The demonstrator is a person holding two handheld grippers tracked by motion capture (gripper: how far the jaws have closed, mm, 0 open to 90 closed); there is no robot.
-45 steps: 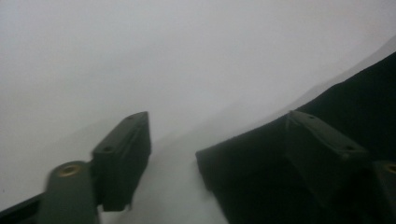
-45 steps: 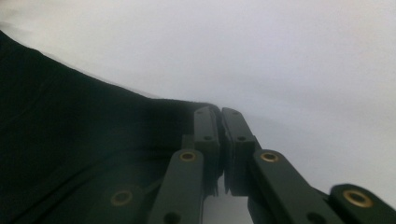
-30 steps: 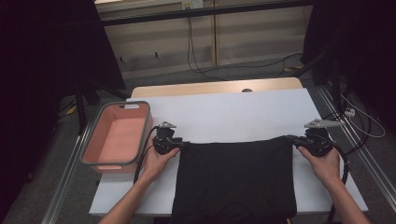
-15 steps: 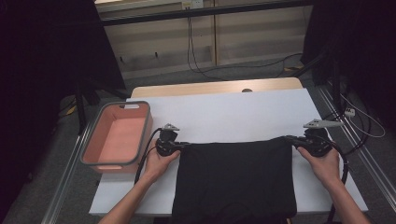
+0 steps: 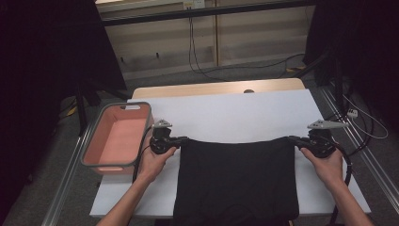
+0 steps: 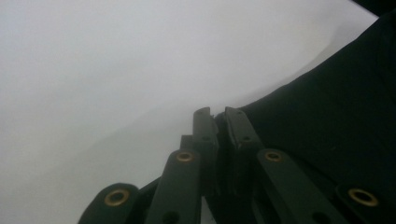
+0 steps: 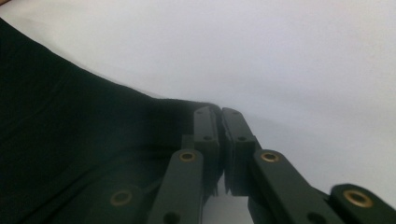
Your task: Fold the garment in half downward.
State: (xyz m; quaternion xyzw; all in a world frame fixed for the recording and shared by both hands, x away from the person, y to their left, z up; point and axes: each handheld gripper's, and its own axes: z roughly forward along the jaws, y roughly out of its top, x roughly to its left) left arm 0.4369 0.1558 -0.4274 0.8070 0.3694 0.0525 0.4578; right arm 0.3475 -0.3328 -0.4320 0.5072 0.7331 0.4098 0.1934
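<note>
Since a second ago you've barely shifted: the black cloth garment (image 5: 237, 179) stays stretched flat on the white surface (image 5: 235, 113). Your left gripper (image 5: 181, 140) is clamped on its far left corner, your right gripper (image 5: 295, 140) on its far right. The pink plastic basket (image 5: 89, 150) sits left.

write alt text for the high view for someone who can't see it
A person's two hands each hold a tool, the left tool and the right tool pinching the far corners of a black cloth garment spread on a white-covered table. An empty pink rectangular plastic bin with a grey rim sits at the table's left edge.
</note>
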